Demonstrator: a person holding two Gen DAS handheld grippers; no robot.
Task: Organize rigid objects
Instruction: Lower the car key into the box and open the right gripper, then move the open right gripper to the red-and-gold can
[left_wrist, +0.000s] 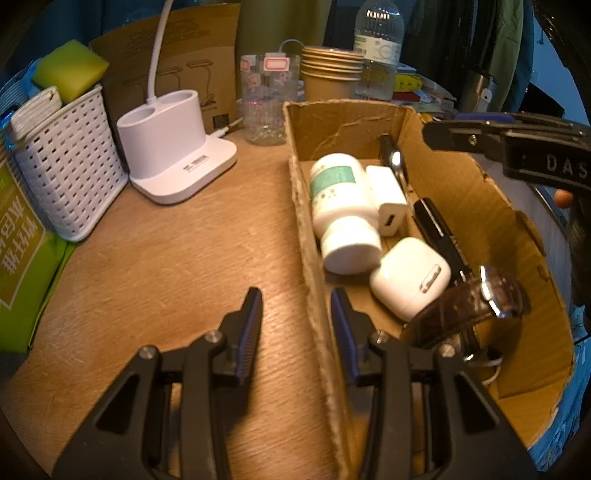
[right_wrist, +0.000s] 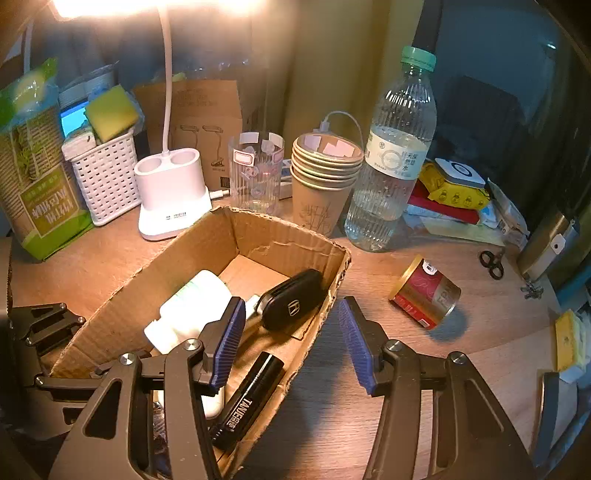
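Both my grippers, left (left_wrist: 296, 308) and right (right_wrist: 291, 319), gaped wide, empty, each straddling cardboard box (right_wrist: 207, 240) wall; tin (right_wrist: 424, 293) lay outside.

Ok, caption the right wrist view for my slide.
Open right tongs straddle the cardboard box wall, car key inside, red-and-gold can lying on the table outside.

Left gripper (left_wrist: 296, 301): gaping apart, pointing toward 12 o'clock.
Right gripper (right_wrist: 291, 314): spreading wide, seemingly empty, angling toward 12 o'clock.
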